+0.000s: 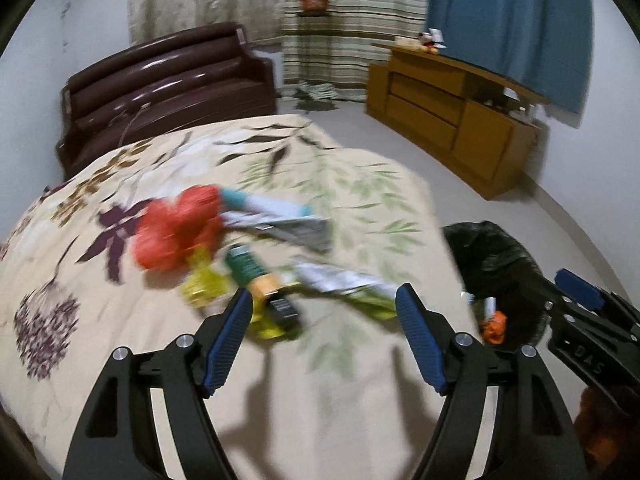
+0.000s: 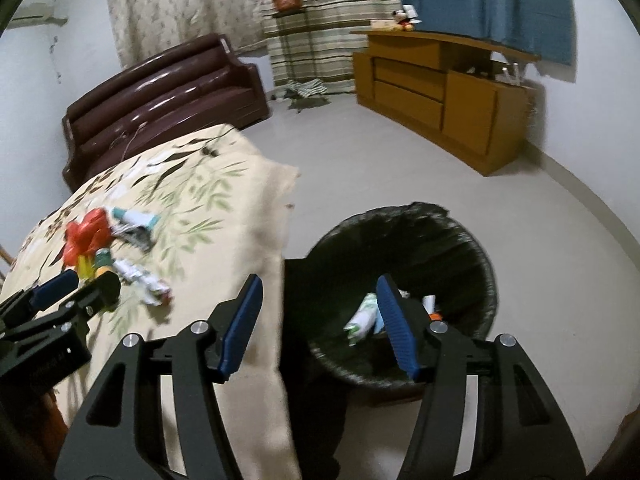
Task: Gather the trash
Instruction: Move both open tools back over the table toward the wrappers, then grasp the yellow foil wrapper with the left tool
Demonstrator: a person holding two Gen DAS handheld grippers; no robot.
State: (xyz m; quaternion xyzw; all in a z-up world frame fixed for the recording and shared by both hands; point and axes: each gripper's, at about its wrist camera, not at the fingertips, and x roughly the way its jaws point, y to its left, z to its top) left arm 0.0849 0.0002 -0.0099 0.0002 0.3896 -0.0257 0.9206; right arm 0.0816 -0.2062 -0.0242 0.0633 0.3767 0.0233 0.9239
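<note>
Fingers of my left gripper (image 1: 324,312) stand apart with nothing between the blue pads; it grips nothing and angles down over the bed's floral cover (image 1: 120,184). Just past its tips lies the trash pile (image 1: 240,248), blurred: a red crumpled wrapper (image 1: 176,232), a teal-and-white packet (image 1: 264,206), a green and orange tube (image 1: 250,270), and a white wrapper (image 1: 344,280).

My right gripper (image 2: 320,312) is likewise released and empty, tilted down above the black-lined bin (image 2: 472,248), which stands on the floor just beside the bed. Inside the bin I see a green-and-white wrapper (image 2: 362,316) and some smaller scraps. Beyond are a brown sofa (image 2: 160,92) and a wooden cabinet (image 2: 440,92).
</note>
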